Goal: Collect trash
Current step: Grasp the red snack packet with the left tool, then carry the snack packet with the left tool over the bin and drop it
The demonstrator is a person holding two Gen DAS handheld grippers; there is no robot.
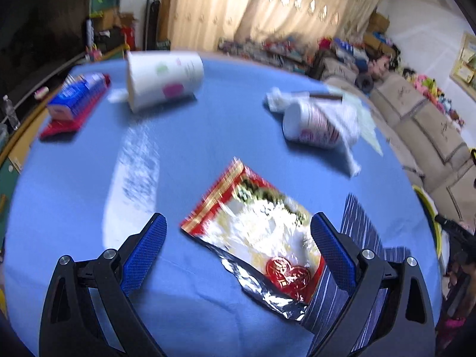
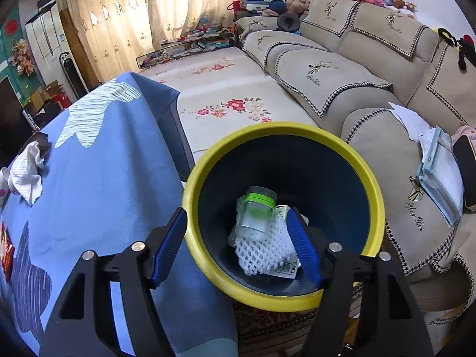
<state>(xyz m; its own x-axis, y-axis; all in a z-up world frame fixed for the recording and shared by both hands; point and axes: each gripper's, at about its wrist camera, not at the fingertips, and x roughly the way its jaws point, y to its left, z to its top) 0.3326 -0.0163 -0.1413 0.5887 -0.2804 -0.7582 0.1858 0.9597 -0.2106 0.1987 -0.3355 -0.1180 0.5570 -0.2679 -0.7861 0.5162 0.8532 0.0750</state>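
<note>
My left gripper (image 1: 238,238) stands wide, empty, over the foil wrapper (image 1: 258,238). My right gripper (image 2: 238,238) hangs parted, empty, above the bin (image 2: 369,178); a jar (image 2: 257,212) lies inside.

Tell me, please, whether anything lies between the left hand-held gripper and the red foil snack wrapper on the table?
Nothing visible does. The left hand-held gripper is open, and the red foil snack wrapper lies flat on the blue tablecloth between its fingers, with nothing on top of it.

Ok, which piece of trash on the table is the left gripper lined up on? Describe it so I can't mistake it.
On the blue tablecloth, look at the near edge, right in front of the open left gripper. A flat, crinkled foil snack wrapper lies there. Unlike the white cups farther back, it is silver with a red-and-gold border and a red heart.
</note>
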